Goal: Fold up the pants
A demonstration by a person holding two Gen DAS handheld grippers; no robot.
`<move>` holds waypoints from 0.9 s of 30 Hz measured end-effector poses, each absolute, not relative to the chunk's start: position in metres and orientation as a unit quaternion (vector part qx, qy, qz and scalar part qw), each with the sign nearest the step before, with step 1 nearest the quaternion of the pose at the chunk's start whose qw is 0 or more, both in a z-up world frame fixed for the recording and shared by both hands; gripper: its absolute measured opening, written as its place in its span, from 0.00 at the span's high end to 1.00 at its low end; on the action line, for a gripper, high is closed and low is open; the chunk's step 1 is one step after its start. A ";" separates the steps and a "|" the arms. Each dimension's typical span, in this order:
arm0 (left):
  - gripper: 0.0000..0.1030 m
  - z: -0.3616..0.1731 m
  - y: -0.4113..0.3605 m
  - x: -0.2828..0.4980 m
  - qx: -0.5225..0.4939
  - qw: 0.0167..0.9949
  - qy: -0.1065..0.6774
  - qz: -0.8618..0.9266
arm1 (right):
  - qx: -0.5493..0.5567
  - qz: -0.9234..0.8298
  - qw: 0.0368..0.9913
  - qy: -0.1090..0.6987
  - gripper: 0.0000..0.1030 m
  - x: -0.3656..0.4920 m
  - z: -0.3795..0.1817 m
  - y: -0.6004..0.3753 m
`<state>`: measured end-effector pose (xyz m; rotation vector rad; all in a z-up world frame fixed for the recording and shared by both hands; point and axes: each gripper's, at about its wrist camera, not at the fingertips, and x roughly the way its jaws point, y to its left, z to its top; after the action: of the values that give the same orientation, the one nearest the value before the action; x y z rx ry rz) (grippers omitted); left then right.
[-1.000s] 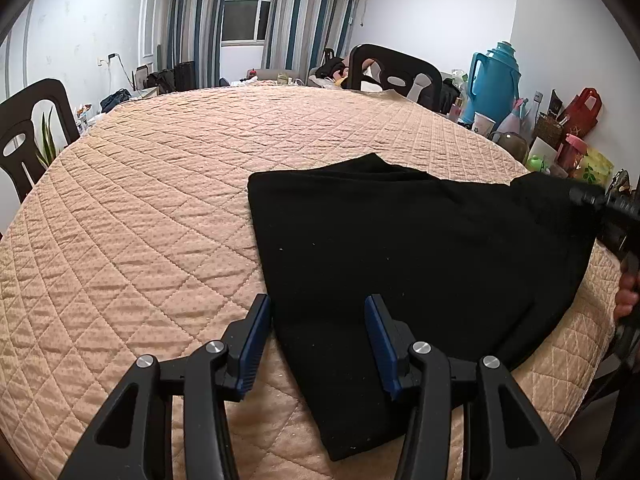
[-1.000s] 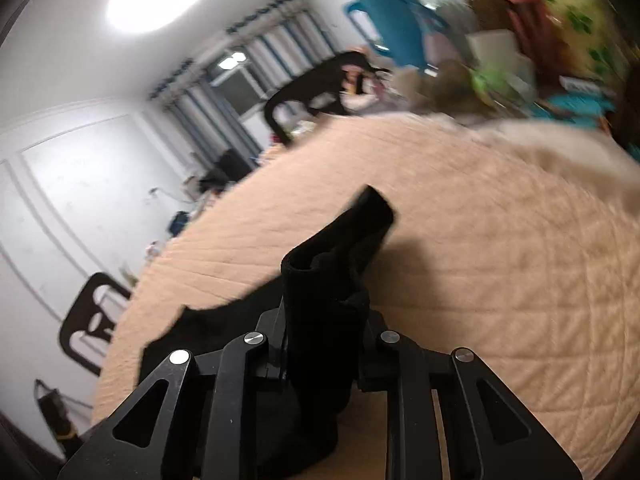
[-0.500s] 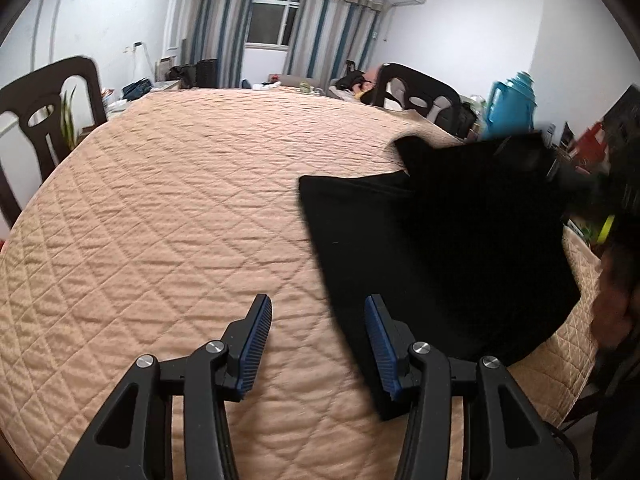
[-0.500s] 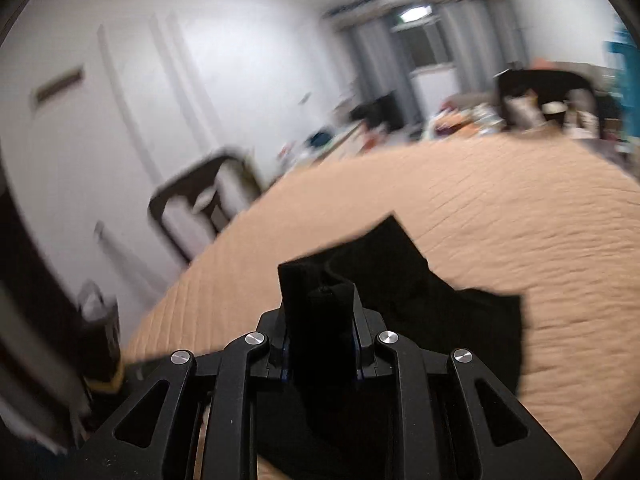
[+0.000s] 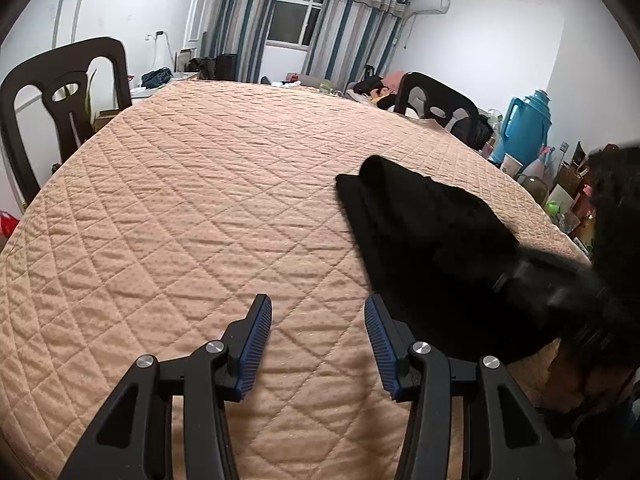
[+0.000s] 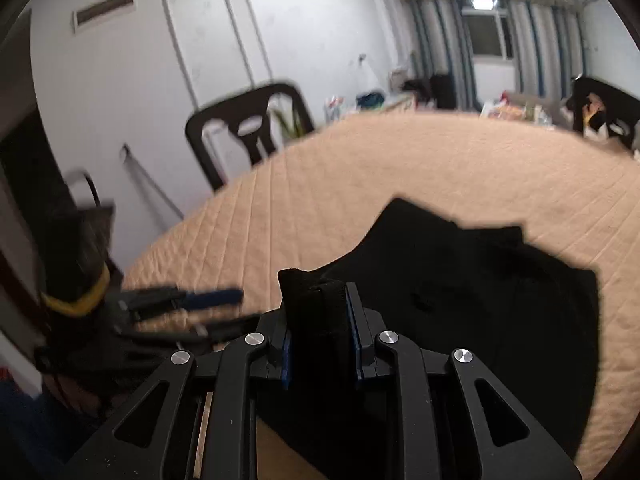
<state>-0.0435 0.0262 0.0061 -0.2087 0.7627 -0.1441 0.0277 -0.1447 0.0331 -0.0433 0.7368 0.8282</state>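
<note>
With the right gripper (image 6: 320, 320) clamped on a bunched corner of the black pants (image 5: 432, 248) and the left gripper (image 5: 318, 340) spread wide and empty, the unanchored fold risked dragging askew across the quilted tablecloth (image 5: 200, 220).

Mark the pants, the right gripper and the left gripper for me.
pants (image 5: 432, 240): left wrist view, middle of the black fabric.
right gripper (image 6: 320, 312): right wrist view, between its fingertips, shut on fabric.
left gripper (image 5: 318, 316): left wrist view, open gap between fingertips.

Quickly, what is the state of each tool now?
Left tool: open, holding nothing, above the quilt.
Right tool: closed on the black pants.
</note>
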 end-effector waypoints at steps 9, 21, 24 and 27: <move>0.50 0.007 0.032 -0.043 -0.108 0.921 0.369 -0.064 | -0.049 0.414 0.837 0.354 0.61 0.017 0.023 -0.133; 0.50 0.034 0.014 -0.040 -0.088 0.932 0.338 -0.096 | 0.017 0.344 0.890 0.299 0.59 0.013 0.053 -0.221; 0.50 0.041 -0.009 -0.034 -0.073 0.932 0.331 -0.128 | 0.007 0.297 0.886 0.357 0.61 0.025 0.026 -0.240; 0.50 0.044 -0.027 -0.025 -0.060 0.929 0.331 -0.151 | -0.001 0.333 0.867 0.370 0.63 0.016 0.017 -0.240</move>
<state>-0.0245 -0.0273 0.0435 -0.1239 0.6787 -0.3101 0.0159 -0.2398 0.0170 -0.0015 0.7751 0.6978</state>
